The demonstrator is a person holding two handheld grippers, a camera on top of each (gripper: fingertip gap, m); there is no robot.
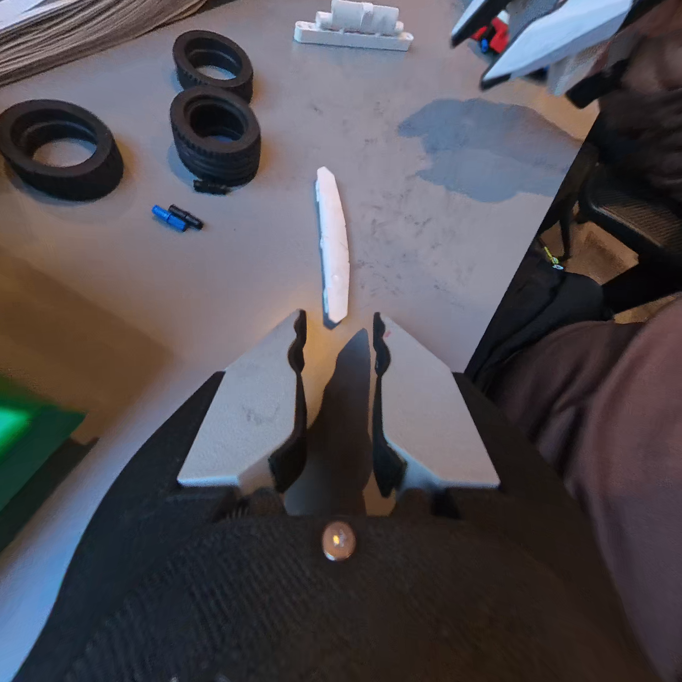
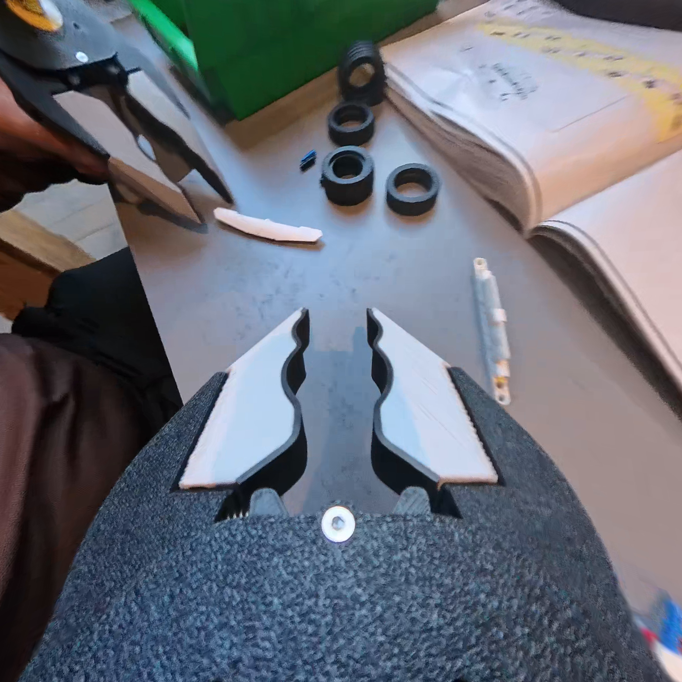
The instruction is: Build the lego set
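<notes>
A long curved white lego piece lies on the grey table just ahead of my left gripper, which is open and empty above the table. The piece also shows in the right wrist view, with the left gripper at its near end. My right gripper is open and empty over bare table. A white beam assembly lies to its right; it also shows far off in the left wrist view. My right gripper shows at the top right there.
Several black tyres and blue and black pins lie on the table. An open instruction booklet lies at the right, a green box at the back. The table edge and a chair are to the right. Measured from the fingertips, the long curved white lego piece is 4 cm or so from the left gripper and 12 cm from the right.
</notes>
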